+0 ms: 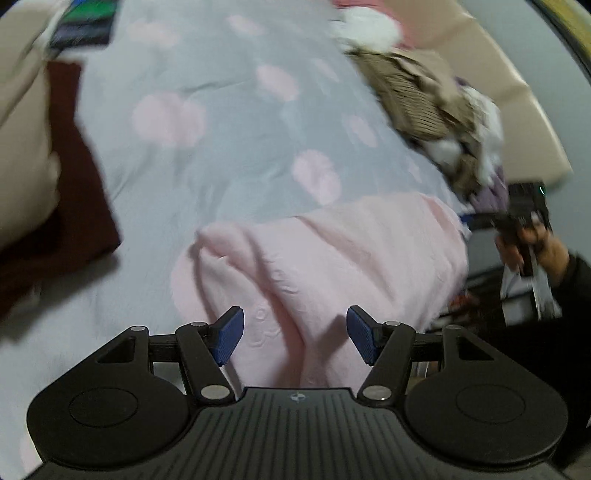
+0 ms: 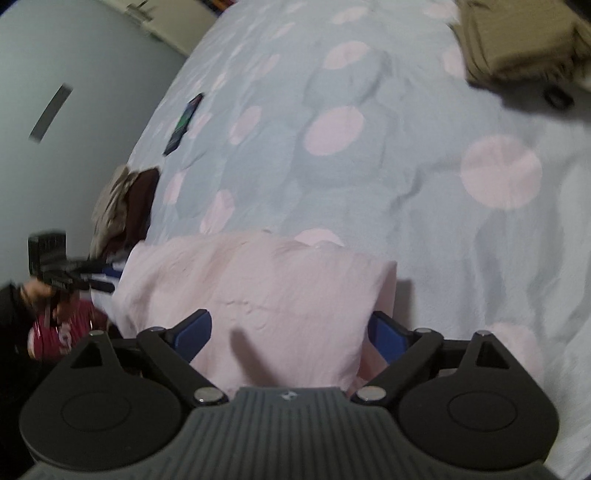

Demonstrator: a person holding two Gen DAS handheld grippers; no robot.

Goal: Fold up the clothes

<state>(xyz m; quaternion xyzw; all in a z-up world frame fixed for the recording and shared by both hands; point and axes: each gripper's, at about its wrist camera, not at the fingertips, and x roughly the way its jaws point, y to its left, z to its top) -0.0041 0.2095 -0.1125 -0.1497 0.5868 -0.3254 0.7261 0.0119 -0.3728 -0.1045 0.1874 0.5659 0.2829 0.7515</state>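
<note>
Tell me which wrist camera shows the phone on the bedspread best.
The right wrist view: the phone lies whole on the spotted bedspread, beyond the pink garment, its lit screen showing. The left wrist view catches only a blurred dark and green shape at its top left corner, probably the same phone.

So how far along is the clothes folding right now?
Done: the pink garment lies doubled over at the near edge of the bed. In hand: nothing; the left gripper and right gripper hover over it, jaws open. Left: the tan pile looks unfolded.
</note>
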